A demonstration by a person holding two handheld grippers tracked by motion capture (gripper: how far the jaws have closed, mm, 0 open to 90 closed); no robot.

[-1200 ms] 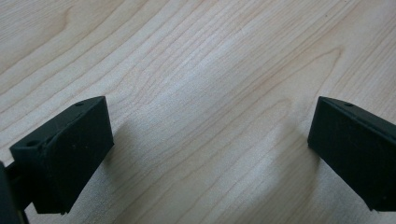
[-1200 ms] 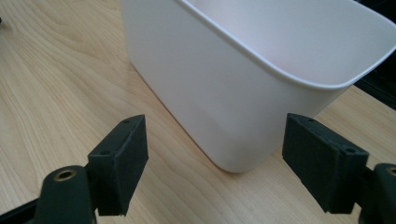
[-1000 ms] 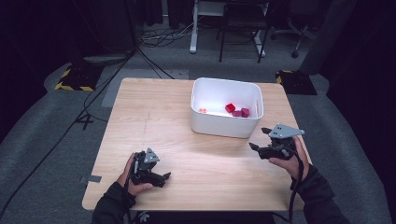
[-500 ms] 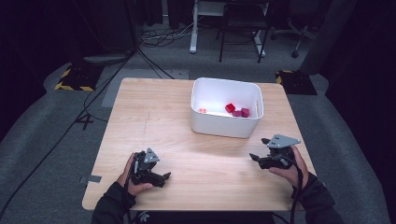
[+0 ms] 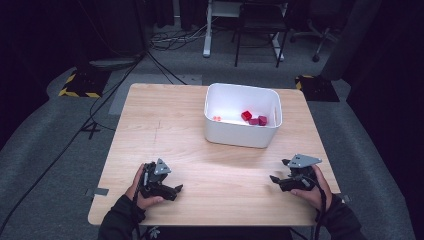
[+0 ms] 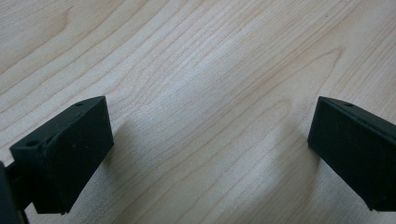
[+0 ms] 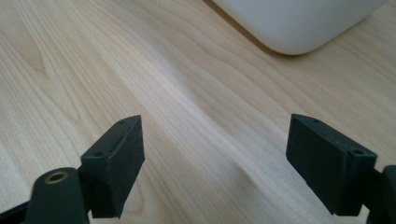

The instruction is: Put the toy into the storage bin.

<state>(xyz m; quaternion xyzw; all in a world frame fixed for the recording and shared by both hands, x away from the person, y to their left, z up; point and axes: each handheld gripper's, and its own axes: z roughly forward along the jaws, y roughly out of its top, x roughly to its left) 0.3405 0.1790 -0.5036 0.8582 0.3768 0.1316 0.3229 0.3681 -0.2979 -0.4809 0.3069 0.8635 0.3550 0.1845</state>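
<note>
A white bin (image 5: 242, 137) stands on the wooden table (image 5: 165, 125), right of the middle, with red and dark red blocks (image 5: 254, 118) and a small orange piece (image 5: 217, 118) inside. My left gripper (image 5: 176, 190) rests low on the table near the front left, held by a hand; its jaws stand wide open over bare wood (image 6: 210, 140). My right gripper (image 5: 278, 180) sits near the front right edge, also open with nothing between its fingers (image 7: 116, 163). In the right gripper view, the bin's rounded corner (image 7: 299, 23) lies ahead of the jaws.
Beyond the table lie cables (image 5: 165, 42), yellow-black striped floor plates (image 5: 77, 91), a desk frame (image 5: 207, 30) and a chair (image 5: 260, 25) in a dark room. Bare wood spreads between the two grippers and left of the bin.
My right gripper has come down and back toward the front right edge of the table, away from the bin. The left gripper has stayed put.
</note>
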